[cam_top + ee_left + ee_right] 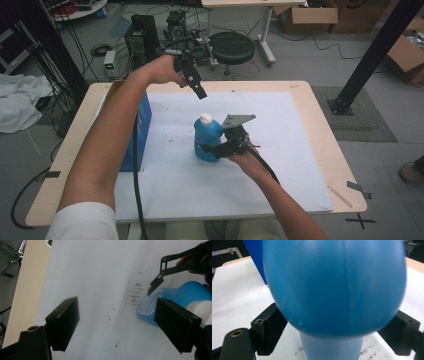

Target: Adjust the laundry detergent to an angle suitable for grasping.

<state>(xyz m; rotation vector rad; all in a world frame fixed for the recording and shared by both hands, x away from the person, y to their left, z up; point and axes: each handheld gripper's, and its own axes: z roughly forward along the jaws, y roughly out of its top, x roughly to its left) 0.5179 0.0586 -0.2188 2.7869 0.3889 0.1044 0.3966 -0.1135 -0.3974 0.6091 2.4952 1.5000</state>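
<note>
High view: blue bottle point(207, 139) upright mid-tabletop, white cap point(205, 119) up, clamped by right gripper point(212, 148); left gripper point(199, 91), jaws spread and empty, poised above toward far edge.

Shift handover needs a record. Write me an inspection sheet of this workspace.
Surface: wooden table under a white sheet with small brown stains.
Job's things: blue bottle with a white cap, upright on the sheet.
Clutter: blue box at the sheet's left edge.
Grippers: right claw with its jaws against the bottle's sides; left claw open, raised above and behind the bottle, holding nothing.
Cables: black cable trailing from the left claw; loose cables on the floor.
Surroundings: black stool, cardboard boxes, white cloth, electronics behind the table.
</note>
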